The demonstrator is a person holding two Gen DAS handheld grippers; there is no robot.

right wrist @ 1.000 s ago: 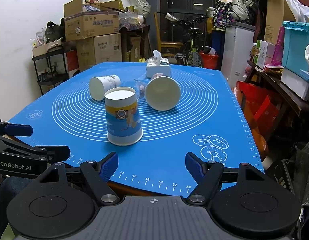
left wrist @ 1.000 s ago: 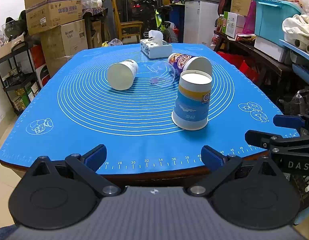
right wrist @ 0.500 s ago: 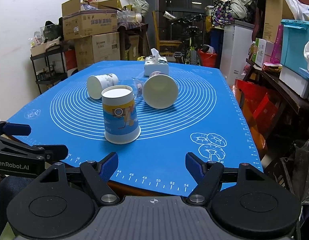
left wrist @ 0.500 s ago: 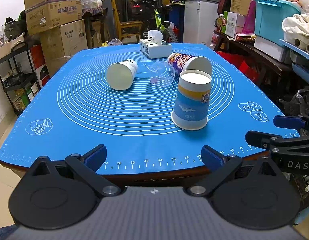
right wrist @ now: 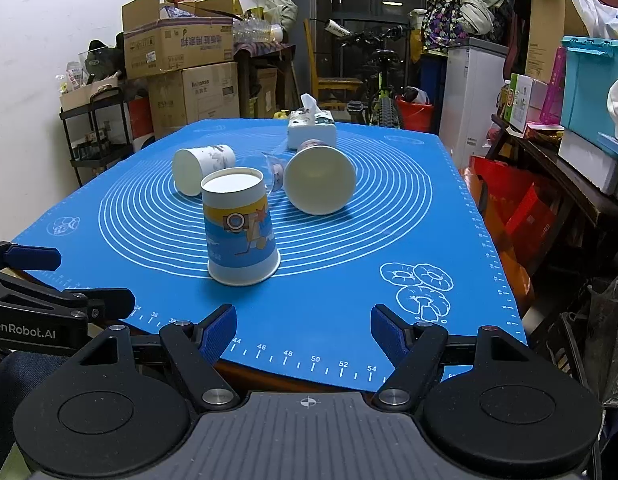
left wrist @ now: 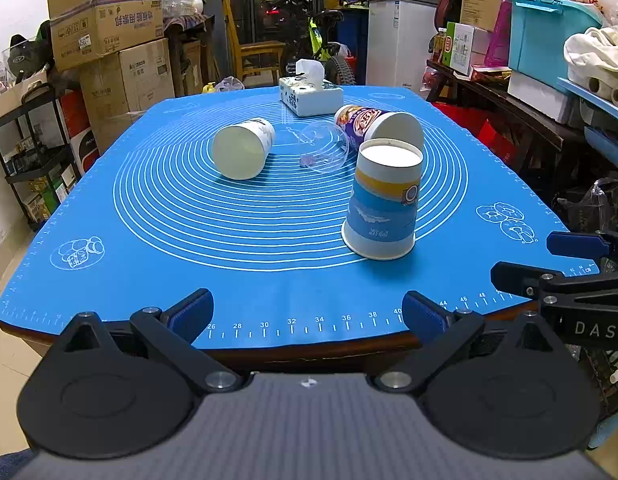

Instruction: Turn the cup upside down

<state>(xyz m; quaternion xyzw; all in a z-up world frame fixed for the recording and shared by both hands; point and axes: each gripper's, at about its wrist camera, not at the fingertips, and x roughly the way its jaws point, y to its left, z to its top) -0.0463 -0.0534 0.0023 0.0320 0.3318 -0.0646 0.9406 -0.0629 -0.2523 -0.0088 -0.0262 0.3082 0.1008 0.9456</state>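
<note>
Since a second ago: right-wrist view has crept slightly closer and lower toward the table; left-wrist view essentially unchanged; nothing on the mat has shifted

Blue silicone mat [left wrist: 157, 248] covers the table top, its concentric rings marking the work zone where all the cups sit

Tissue box [left wrist: 311, 98] at far edge, out of the way

Blue-and-yellow paper cup [right wrist: 239, 228] stands mouth-down near the front of the rings, wide rim flat on the mat, white base up; judged already flipped, so the task for this one looks done

Purple-print cup [left wrist: 379, 128] lies on its side just behind it, mouth toward the cameras; white cup [left wrist: 241, 148] on its side to the left; clear plastic cup [left wrist: 323, 148] on its side between them. These read as candidates not yet turned

Left gripper [left wrist: 307, 312] and right gripper [right wrist: 303, 328] both hang off the near table edge, fingers spread wide, grasping nothing; well apart from every cup, probably a rest stance between picks
</note>
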